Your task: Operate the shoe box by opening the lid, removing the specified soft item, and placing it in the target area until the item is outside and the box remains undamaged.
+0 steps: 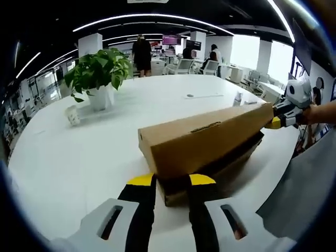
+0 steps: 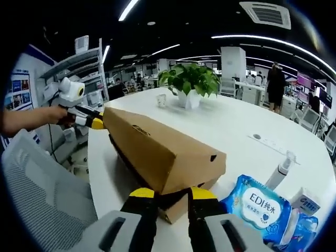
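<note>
Across a broad white counter (image 1: 79, 157), we work a brown cardboard shoe box (image 1: 210, 139) from both ends, its lid (image 2: 157, 142) raised and tilted above the darker base. In the left gripper view the box fills the centre right of the frame; our left claw (image 1: 170, 181) rises at bottom centre, yellow tips close together at the near end, though whether they pinch the lid edge we cannot tell. The right claw (image 2: 170, 195) stands the same way at the opposite end, bottom centre of the right gripper view, grip equally unclear. The soft item is hidden, presumably inside.

A potted plant (image 1: 98, 76) sits at upper left in the left gripper view. At lower right of the right gripper view lies a blue pack of wipes (image 2: 260, 207) beside a pump bottle (image 2: 281, 170).

The risk, as we judge it: lifting the two ends unevenly could twist and crease the lid, or drag the base toward the counter edge by the grey chair (image 2: 37, 184).
</note>
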